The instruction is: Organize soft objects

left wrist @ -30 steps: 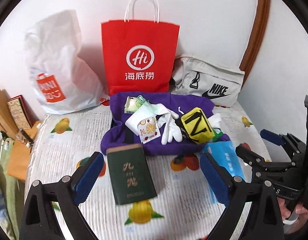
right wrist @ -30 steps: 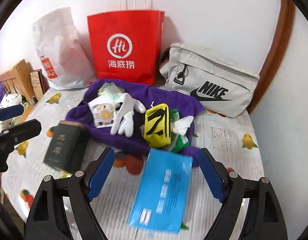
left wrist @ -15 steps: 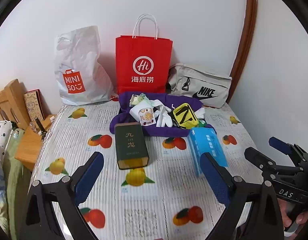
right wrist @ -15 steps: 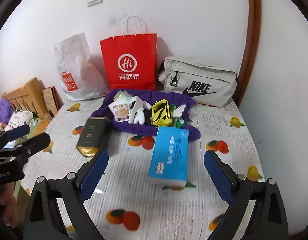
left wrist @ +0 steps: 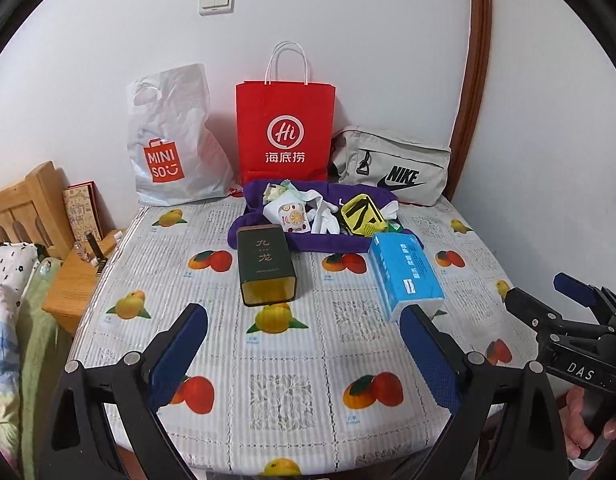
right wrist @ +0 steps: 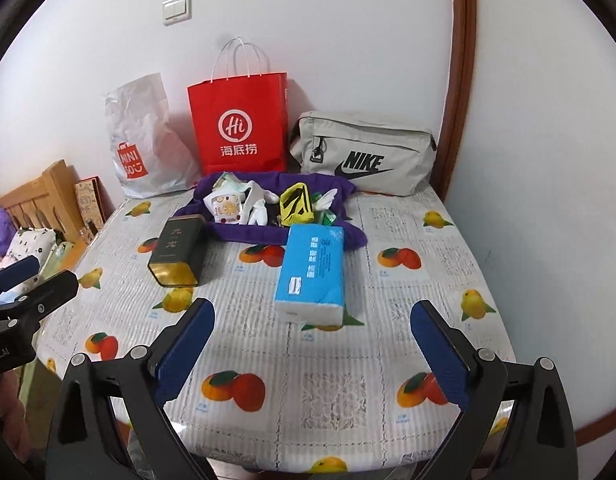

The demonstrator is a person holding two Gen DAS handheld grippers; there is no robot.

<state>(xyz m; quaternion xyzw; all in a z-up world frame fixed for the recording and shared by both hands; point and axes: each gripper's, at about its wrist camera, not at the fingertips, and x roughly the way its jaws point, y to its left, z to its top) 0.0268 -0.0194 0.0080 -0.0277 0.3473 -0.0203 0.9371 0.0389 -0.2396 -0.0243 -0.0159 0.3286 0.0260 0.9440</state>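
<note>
A purple cloth [left wrist: 320, 242] [right wrist: 247, 235] lies at the far side of the table. On it rest a white glove [left wrist: 324, 218] [right wrist: 259, 210], a yellow pouch [left wrist: 362, 216] [right wrist: 295, 204] and small packets. In front of it lie a dark green tin box [left wrist: 265, 268] [right wrist: 175, 252] and a blue tissue pack [left wrist: 404, 272] [right wrist: 312, 268]. My left gripper [left wrist: 303, 312] is open and holds nothing, well short of the box. Short of the tissue pack, my right gripper [right wrist: 314, 306] stands wide open with nothing between its fingers.
A white Miniso bag [left wrist: 171, 140], a red paper bag [left wrist: 283, 132] and a grey Nike bag [left wrist: 392, 168] stand against the back wall. The fruit-print tablecloth [left wrist: 283, 392] covers the table. A wooden headboard [left wrist: 23, 204] and bedding are at the left, a wall at the right.
Both grippers have pulled back toward the near table edge, so the box, tissue pack and cloth pile look farther away. The right jaws stand a little wider.
</note>
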